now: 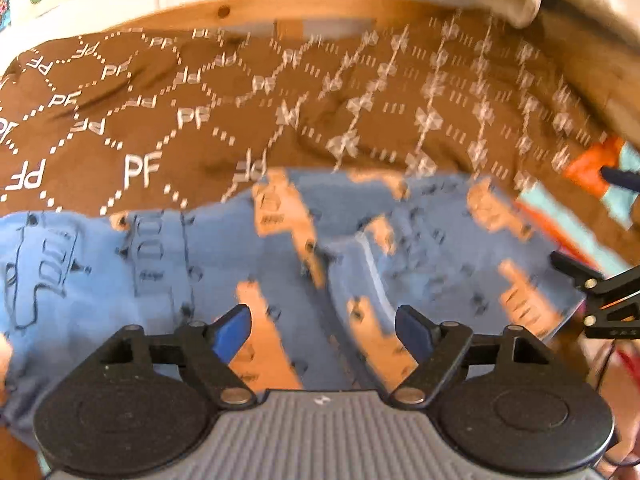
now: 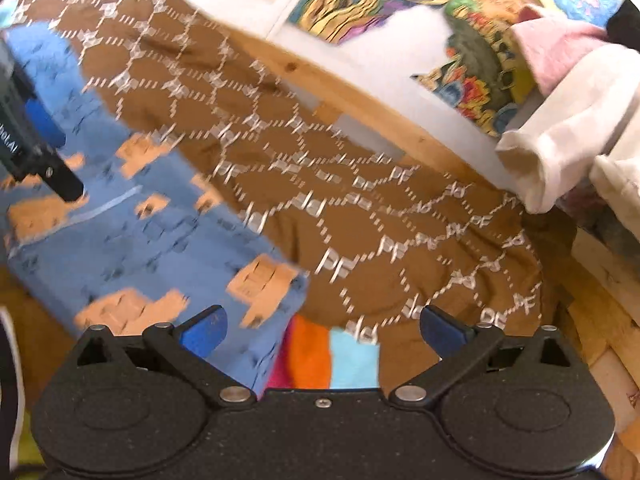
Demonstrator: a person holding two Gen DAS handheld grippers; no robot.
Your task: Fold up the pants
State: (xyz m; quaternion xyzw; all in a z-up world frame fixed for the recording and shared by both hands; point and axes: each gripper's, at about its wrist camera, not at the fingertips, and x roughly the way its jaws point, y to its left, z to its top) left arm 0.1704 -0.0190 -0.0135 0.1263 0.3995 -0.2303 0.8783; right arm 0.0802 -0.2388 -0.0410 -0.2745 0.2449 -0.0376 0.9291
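Pants (image 1: 280, 264) of soft, light blue cloth printed with orange vehicles lie on the brown PF-patterned blanket (image 1: 168, 120), likely limp and best pinched at a hem or waistband edge, while left gripper (image 1: 323, 330) and right gripper (image 2: 323, 330) both gape wide, empty.

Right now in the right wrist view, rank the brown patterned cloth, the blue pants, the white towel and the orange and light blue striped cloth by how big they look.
1. Brown patterned cloth, largest.
2. Blue pants; nearer the camera, so true size is unsure.
3. White towel, partly cut off at the frame edge.
4. Orange and light blue striped cloth, smallest; mostly hidden.
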